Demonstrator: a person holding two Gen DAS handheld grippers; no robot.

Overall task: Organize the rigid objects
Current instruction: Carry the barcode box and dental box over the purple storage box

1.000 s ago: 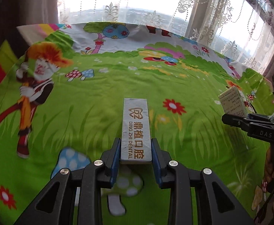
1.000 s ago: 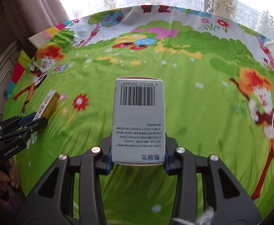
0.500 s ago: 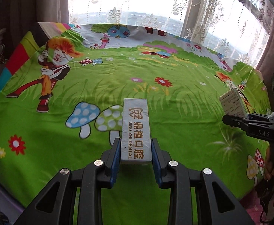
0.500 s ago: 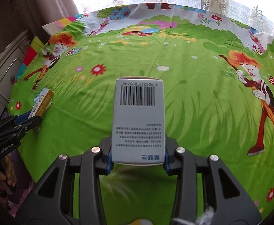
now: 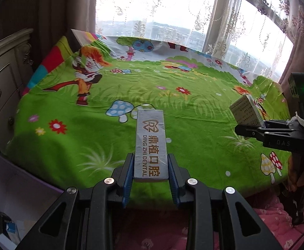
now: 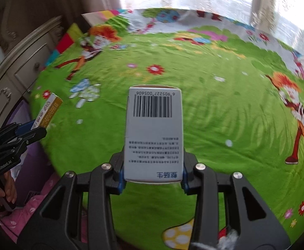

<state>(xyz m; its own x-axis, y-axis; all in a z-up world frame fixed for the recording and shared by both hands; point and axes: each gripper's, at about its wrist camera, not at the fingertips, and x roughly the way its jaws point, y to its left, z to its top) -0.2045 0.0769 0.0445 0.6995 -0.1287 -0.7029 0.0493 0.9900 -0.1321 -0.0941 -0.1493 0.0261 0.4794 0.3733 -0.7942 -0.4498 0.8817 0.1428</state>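
1. Left gripper: jaws clamped on the near end of a slim box; blue pads press both its long sides. Grey face up, gold "DING ZHI DENTAL" print. The box sticks straight out ahead of the jaws, over the bed and clear of the sheet.
2. Right gripper: jaws clamped on a white carton, pads on its two sides near the bottom end. Barcode at the far end, small print closer to the jaws. It also points out ahead of the jaws, above the bed, not touching it.
3. In the right view, the left gripper sits far left of the jaws, with the slim box showing a yellow side, tilted up. A hand grips the handle below it.
4. In the left view, the right gripper is far right of the jaws, with the carton tilted up from it.
5. The two grippers are well apart, each holding its own box.
6. Bed: green cartoon sheet with mushrooms, flowers and figures, ahead of and under both jaws.
7. Purple-rimmed bin lower left of the left jaws, beside the bed edge; a small dark pack lies inside.
8. Cream drawers far left of the jaws; lace curtain and window beyond the bed.
9. Pink fabric below the jaws at the near bed edge.
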